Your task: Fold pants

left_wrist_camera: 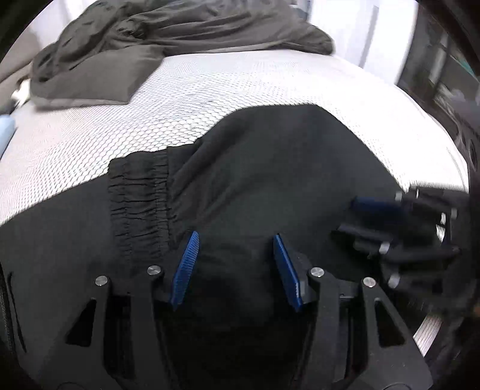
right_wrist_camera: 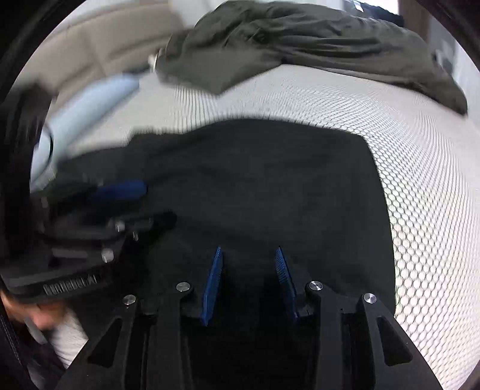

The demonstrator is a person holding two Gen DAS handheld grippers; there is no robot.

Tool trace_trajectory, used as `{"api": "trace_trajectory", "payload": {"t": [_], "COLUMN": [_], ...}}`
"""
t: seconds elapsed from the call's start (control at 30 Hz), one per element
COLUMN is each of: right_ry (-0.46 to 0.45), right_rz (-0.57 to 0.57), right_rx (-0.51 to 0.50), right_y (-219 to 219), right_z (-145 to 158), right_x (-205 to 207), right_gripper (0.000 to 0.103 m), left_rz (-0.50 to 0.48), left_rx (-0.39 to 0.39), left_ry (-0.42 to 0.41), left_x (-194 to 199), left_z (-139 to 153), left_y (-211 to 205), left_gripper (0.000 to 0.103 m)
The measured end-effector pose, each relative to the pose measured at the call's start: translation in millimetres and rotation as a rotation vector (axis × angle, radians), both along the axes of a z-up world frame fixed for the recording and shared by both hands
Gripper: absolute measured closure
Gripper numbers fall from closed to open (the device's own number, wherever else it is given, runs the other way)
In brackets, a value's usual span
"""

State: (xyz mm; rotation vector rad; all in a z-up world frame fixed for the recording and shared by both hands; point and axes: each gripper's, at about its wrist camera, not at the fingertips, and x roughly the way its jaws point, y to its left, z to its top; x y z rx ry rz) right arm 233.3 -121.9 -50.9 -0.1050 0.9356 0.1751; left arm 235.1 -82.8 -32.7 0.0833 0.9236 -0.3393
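Black pants (left_wrist_camera: 270,168) lie flat on a white mattress (left_wrist_camera: 210,90) with a honeycomb pattern. A gathered elastic band (left_wrist_camera: 138,204) of the pants shows at the left. My left gripper (left_wrist_camera: 236,234) hovers over the black cloth, its blue pads apart and nothing pinched between them. The right gripper (left_wrist_camera: 357,217) shows blurred at the right. In the right wrist view the pants (right_wrist_camera: 255,180) fill the middle. My right gripper (right_wrist_camera: 249,248) stands open just above them, narrower than the left. The left gripper (right_wrist_camera: 159,204) shows blurred at the left.
A crumpled dark grey blanket (left_wrist_camera: 180,27) and a grey pillow (left_wrist_camera: 90,81) lie at the far side of the mattress. A pale blue item (right_wrist_camera: 84,102) rests at the left. A hand (right_wrist_camera: 39,318) shows at the lower left. The mattress edge (left_wrist_camera: 432,333) falls away at the right.
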Motion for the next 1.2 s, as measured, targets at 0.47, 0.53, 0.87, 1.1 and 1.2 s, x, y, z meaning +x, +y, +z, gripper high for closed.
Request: {"api": "trace_trajectory", "payload": {"t": [0.47, 0.53, 0.87, 1.1, 1.2], "right_ry": [-0.067, -0.055, 0.0, -0.114, -0.093], "right_rz": [-0.116, -0.068, -0.225, -0.151, -0.073], "right_rx": [0.15, 0.155, -0.124, 0.011, 0.055], "right_y": [-43, -18, -33, -18, 7], "right_z": [39, 34, 9, 40, 33], "right_x": [-3, 11, 16, 1, 15], "right_gripper": [0.065, 0.065, 0.064, 0.064, 0.063], "left_rz": [0.06, 0.091, 0.099, 0.12, 0.16], "left_rx": [-0.122, -0.121, -0.235, -0.242, -0.165], "left_ry": [-0.008, 0.037, 0.092, 0.014, 0.058], "left_x": [13, 27, 28, 36, 51], "left_z": [30, 13, 4, 36, 8], "left_y": [23, 23, 58, 51, 44], "left_gripper": [0.062, 0.062, 0.077, 0.077, 0.077]}}
